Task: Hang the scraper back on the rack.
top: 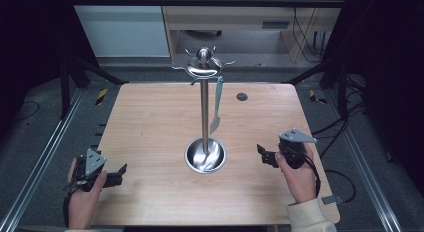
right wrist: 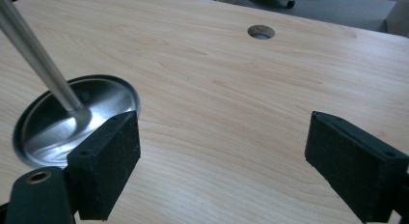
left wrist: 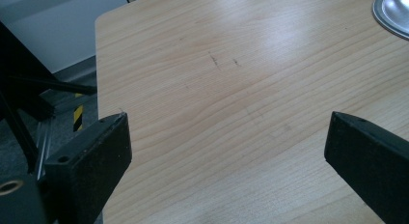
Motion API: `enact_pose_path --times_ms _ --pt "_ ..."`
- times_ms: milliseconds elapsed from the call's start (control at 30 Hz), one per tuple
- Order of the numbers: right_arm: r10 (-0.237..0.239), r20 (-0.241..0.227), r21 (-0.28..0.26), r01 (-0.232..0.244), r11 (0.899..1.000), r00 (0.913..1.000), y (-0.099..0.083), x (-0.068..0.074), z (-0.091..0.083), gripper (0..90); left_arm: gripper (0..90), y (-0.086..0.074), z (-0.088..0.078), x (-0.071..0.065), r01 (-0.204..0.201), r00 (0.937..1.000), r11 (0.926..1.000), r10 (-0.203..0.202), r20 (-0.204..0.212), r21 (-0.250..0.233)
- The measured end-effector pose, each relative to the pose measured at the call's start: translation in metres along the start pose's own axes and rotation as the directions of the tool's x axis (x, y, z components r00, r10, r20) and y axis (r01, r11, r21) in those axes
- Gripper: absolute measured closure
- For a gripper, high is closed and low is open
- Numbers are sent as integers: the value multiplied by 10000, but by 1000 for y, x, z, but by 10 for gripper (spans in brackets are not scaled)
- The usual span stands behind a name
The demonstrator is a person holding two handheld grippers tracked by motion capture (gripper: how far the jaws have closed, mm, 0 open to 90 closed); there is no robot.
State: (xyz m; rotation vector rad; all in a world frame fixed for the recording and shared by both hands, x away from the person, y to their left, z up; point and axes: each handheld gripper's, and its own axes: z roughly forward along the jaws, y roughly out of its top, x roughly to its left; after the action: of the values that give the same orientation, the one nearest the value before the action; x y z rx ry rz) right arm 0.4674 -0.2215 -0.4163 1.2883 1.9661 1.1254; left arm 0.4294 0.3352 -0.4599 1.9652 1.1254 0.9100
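In the high view, a metal utensil stand (top: 204,112) rises from the middle of the wooden table (top: 150,127): a round dished base, a straight pole and a crown of hooks at the top. A spatula with a teal handle (top: 217,104) hangs from one hook on the right side of the pole, its pale blade ending just above the base. The left gripper (top: 117,176) rests near the table's front left corner, held in the left hand (top: 85,194), jaws apart and empty. The right gripper (top: 262,154) sits to the right of the base, near it but not touching, in the right hand (top: 299,174).

In the left gripper view, the two black jaws stand wide apart over bare wood, with the base's rim (left wrist: 391,14) at the top right corner.

In the right gripper view, the jaws are spread with nothing between them; the base (right wrist: 72,118) and the foot of the pole (right wrist: 38,55) lie just beyond the left jaw, and a round hole (right wrist: 261,32) in the tabletop lies farther off.
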Motion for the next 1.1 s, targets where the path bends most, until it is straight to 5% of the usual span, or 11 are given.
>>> enact_pose_path --times_ms 700,867,1100 --pt "258 1015 661 -327 9973 9945 -23 -34 39 128 28 -1 4 0 -49 9999 9997 52 -149 221" --pt "657 1219 376 -707 9968 9904 -21 -37 47 138 28 -1 5 -2 -84 9998 9995 88 -159 288" --pt "494 1406 -44 -493 9988 9888 -22 -39 57 154 32 -2 10 -3 129 9999 9995 -129 -5 271"
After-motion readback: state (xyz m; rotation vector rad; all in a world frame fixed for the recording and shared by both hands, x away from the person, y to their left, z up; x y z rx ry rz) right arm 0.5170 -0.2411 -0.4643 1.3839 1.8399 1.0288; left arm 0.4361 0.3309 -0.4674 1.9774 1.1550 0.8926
